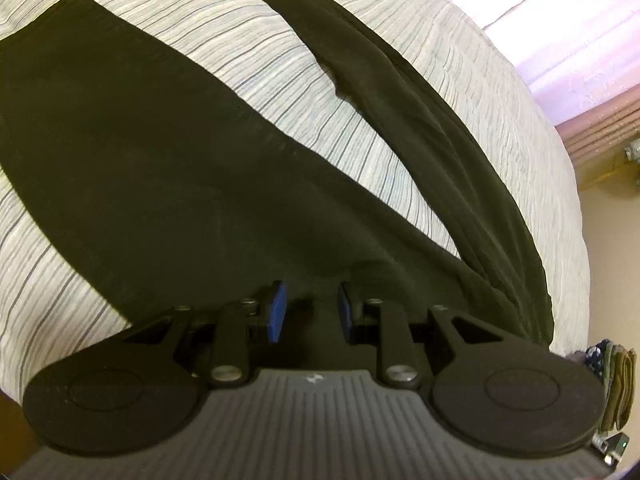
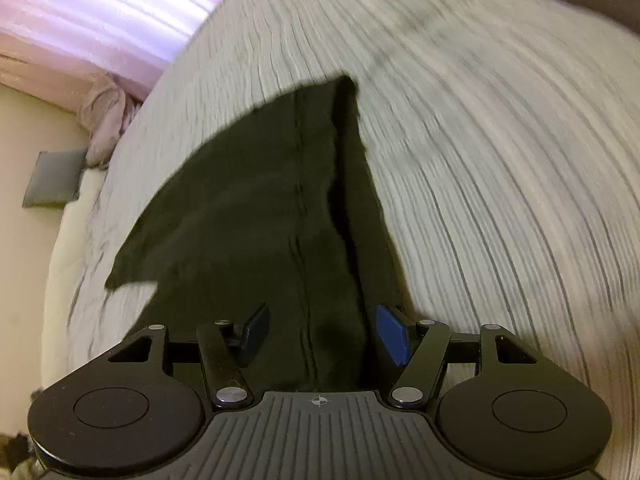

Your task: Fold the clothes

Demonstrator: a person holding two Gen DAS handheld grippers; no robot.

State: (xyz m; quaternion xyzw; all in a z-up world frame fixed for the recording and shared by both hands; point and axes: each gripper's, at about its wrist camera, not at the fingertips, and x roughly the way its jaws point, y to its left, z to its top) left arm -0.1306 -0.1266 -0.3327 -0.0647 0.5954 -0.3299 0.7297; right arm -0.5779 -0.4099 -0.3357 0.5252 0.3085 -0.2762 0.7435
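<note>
Dark garment (image 1: 168, 168): black trousers lying on the bed, one leg spread broad and flat, the other (image 1: 420, 120) running as a narrower, creased strip toward the bed's far edge; the two legs meet just ahead of the left hand-held gripper.
Bed (image 1: 304, 92): covered in pale fabric with thin grey stripes; its rounded edge drops to a beige floor on the right of the left wrist view.
Left hand-held gripper (image 1: 312, 310): jaws partly apart with a clear gap between the blue pads (image 1: 277, 312), hovering over the dark cloth; whether the pads touch it cannot be told.
Right hand-held gripper (image 2: 320, 334): jaws wide apart, one blue pad (image 2: 390, 334) on each side of a stretch of the garment (image 2: 280, 208) with a seam running down it; nothing clamped.
Right wrist view: blurred across the striped cover.
Curtain (image 2: 100, 8): pinkish, beyond the bed's far edge.
Folded clothes (image 1: 618, 384): small stack by the bed's near right corner, detail unclear.
</note>
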